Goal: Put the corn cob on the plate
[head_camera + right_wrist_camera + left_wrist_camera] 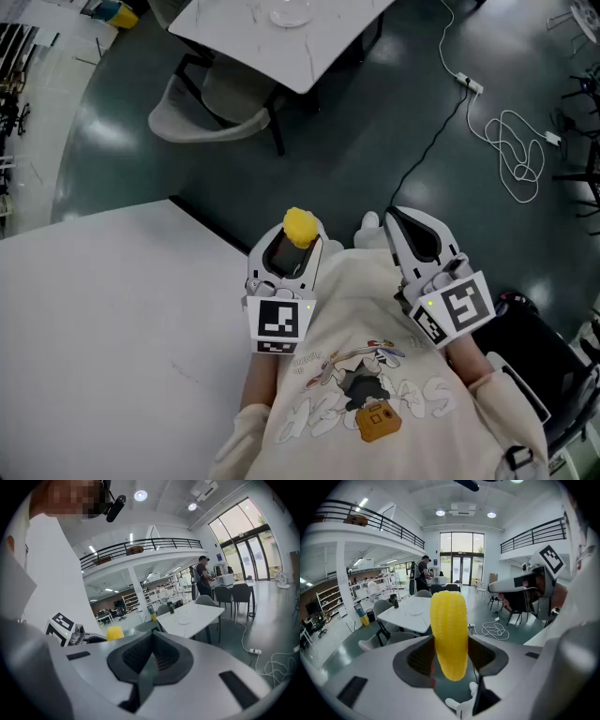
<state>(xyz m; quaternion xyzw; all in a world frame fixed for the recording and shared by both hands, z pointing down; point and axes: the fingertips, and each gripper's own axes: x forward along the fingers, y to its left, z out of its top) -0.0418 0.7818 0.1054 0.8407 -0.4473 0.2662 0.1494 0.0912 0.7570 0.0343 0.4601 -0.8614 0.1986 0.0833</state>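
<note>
Dark floor (375,141) below: left gripper (449,657) jaws clench the upright corn cob (449,630), right gripper (151,656) jaws closed on nothing. Carry it steadily toward the far table's (319,47) apparent plate (291,14), grip firm.

A cream cartoon-print sweatshirt (375,375), white left gripper (299,234) and right gripper (395,219) (black-and-white marker cubes (279,322)).

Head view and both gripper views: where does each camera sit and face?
Head view: on the person's head, facing steeply down at floor and white table; shows shirt, sleeves, left gripper gripping the corn cob, shut right gripper.
Left gripper view: on that gripper, facing along its jaws across the hall; right gripper at right.
Right gripper view: on that gripper, facing along its shut jaws; shirt at left.
Shared: all three show the corn cob and the far table.
</note>
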